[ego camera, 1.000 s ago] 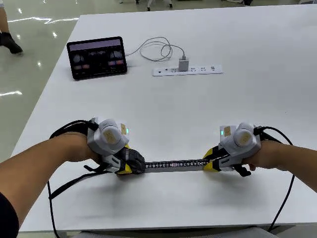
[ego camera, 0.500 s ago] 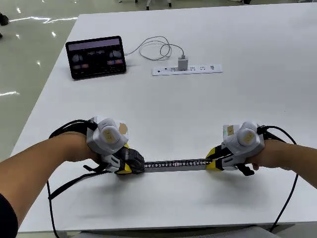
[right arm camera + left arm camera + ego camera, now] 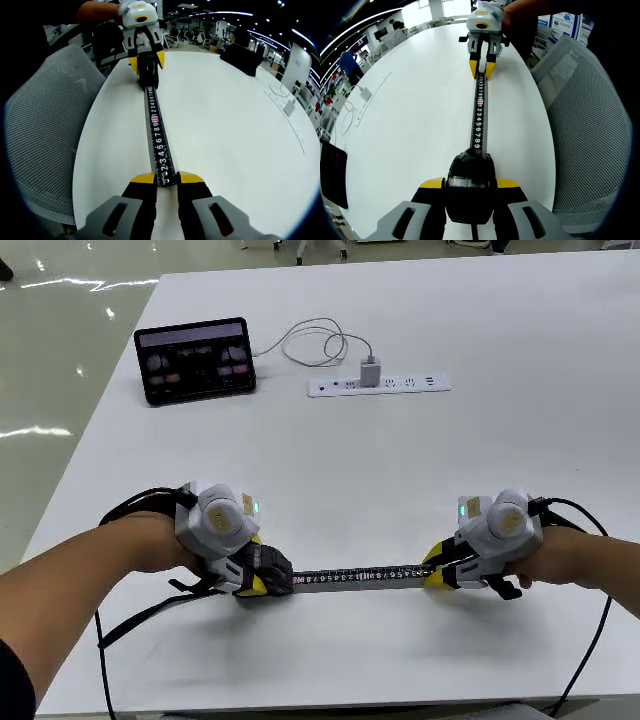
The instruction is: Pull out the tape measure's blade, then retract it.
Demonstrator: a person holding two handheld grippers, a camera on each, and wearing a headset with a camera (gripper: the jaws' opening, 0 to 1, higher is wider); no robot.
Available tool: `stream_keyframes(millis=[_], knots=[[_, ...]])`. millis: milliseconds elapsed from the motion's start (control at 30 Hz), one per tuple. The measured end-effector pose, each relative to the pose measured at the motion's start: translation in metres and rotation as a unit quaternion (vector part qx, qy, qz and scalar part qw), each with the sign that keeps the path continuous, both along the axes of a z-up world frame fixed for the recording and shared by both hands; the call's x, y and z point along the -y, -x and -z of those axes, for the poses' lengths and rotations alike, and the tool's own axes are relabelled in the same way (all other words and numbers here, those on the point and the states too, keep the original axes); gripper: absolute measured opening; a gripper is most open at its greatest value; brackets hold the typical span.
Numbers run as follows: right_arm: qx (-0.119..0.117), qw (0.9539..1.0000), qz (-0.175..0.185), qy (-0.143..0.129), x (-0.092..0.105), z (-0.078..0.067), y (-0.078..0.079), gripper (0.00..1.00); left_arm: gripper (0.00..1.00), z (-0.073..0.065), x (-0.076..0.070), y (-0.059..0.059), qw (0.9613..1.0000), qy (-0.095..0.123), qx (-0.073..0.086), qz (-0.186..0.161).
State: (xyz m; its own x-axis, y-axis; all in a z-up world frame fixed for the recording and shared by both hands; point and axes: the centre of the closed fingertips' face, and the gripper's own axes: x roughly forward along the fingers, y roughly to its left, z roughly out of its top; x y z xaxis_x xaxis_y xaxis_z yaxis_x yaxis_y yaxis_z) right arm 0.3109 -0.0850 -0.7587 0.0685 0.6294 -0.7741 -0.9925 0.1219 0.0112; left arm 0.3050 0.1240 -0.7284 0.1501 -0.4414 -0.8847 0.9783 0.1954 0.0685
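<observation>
The tape measure (image 3: 470, 187) is half buried. The left tool (image 3: 258, 572) has its jaws closed on the black case, so the sides are covered and just the top and the mouth show. The far end of the blade (image 3: 156, 125) disappears between the yellow tips of the right tool (image 3: 165, 178), which pinch it in a narrow grip, and the end hook can't be made out there. In the head view the printed numbers are too small to read. Both gripper views show them plainly, white on black, with a red mark partway along.

The blade runs straight and low over the tabletop (image 3: 400, 460) between the two tools. It crosses the lower middle of the head view, with the case at lower left and the pinched end at lower right. Whether it touches the surface, I can't tell.

In the upper left a tablet (image 3: 196, 358) stands propped. A white power strip (image 3: 378, 384) lies at upper centre with a looped cable (image 3: 330, 337). A grey mesh chair (image 3: 585, 125) sits along the tabletop's edge in the gripper views.
</observation>
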Motion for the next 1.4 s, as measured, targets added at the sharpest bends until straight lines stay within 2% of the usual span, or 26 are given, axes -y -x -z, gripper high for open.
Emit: stream_keyframes(millis=[733, 1400], knots=[[0.002, 1.0, 0.005, 0.004, 0.016, -0.001, -0.002, 0.1, 0.32, 0.001, 0.0, 0.0, 1.0, -0.002, -0.001, 0.0], [-0.008, 0.9997, 0.02, 0.005, 0.026, -0.006, 0.004, 0.11, 0.32, 0.0, 0.0, 0.0, 1.0, -0.001, -0.001, 0.0]])
